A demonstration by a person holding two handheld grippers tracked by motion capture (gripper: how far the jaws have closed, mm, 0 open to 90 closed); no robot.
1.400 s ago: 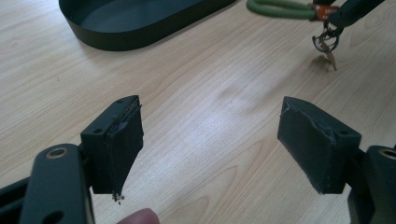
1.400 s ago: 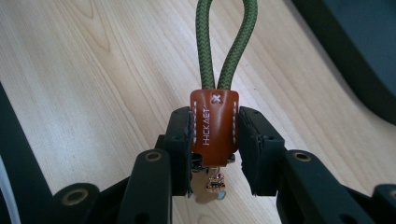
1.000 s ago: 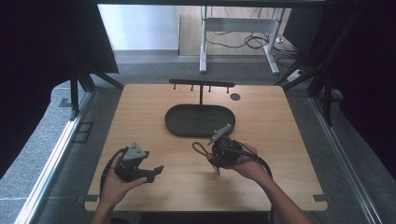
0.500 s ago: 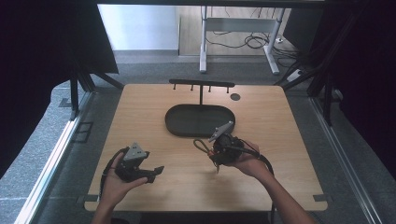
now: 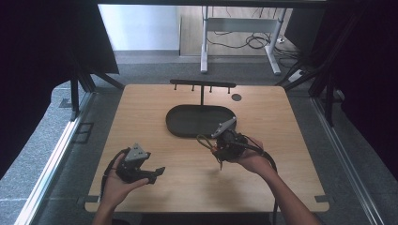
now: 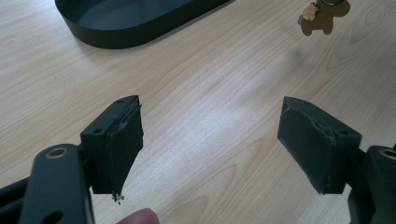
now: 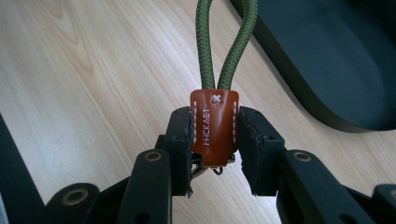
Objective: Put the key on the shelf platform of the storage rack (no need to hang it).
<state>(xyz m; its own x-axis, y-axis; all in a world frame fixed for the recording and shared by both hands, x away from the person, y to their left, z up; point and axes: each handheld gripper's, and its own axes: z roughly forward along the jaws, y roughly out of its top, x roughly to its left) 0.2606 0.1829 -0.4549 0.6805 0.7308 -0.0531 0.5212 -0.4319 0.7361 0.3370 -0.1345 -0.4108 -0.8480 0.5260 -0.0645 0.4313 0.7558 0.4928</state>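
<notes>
My right gripper (image 7: pixel 215 140) has its jaws clamped on the brown leather tab (image 7: pixel 214 132) of a keychain, pressing it from both sides, with the green cord loop (image 7: pixel 226 42) rising straight ahead of them over the table (image 7: pixel 84 84). A black oval tray (image 7: pixel 336 60) lies just beyond. My left gripper (image 6: pixel 210 140) holds its jaws wide apart above bare wood.
</notes>
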